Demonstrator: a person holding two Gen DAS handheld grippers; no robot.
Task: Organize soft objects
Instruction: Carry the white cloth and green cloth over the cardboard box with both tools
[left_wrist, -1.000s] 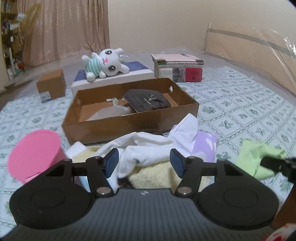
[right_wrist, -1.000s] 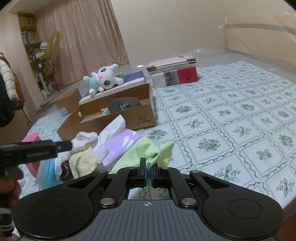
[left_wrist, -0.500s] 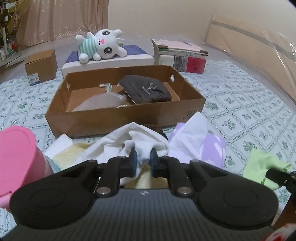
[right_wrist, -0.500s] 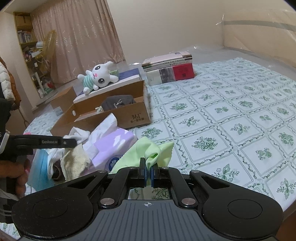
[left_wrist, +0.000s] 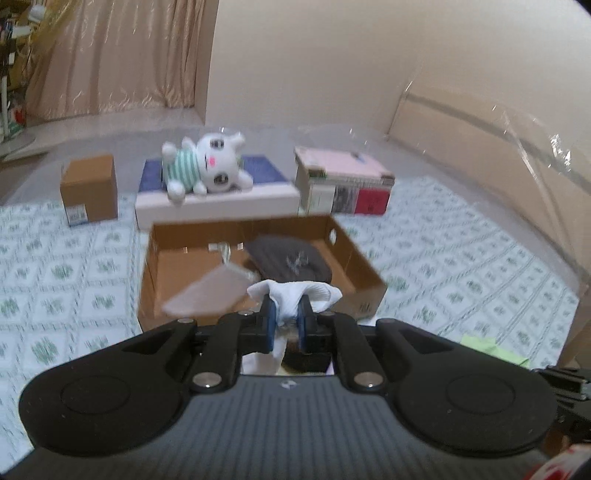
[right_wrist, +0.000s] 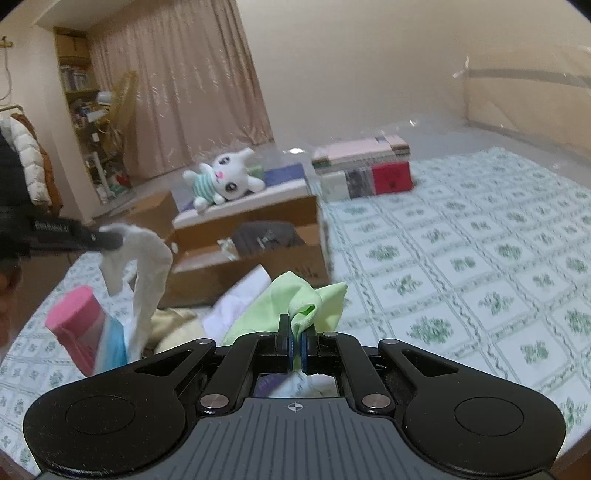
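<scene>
We hold the left tool clamped on a white cloth, which bunches above the blue pads and, in the right wrist view, hangs down from the tool over the pile. We hold the right tool clamped on a fold of the light green cloth, which rises off the bed. Beneath and beside both cloths lies the pile of soft items: a cream towel, a pale purple-white piece and a pink-capped container at the left edge. Just beyond the pile stands an open cardboard box holding a dark folded garment and a clear plastic bag. Behind it a white flat box carries a plush rabbit; a small cardboard carton stands to its left and a stack of books to its right. The surface is a bed with a white sheet printed in green floral squares. The room shows beige curtains, a cluttered bookshelf, plain cream walls and a plastic-wrapped headboard
</scene>
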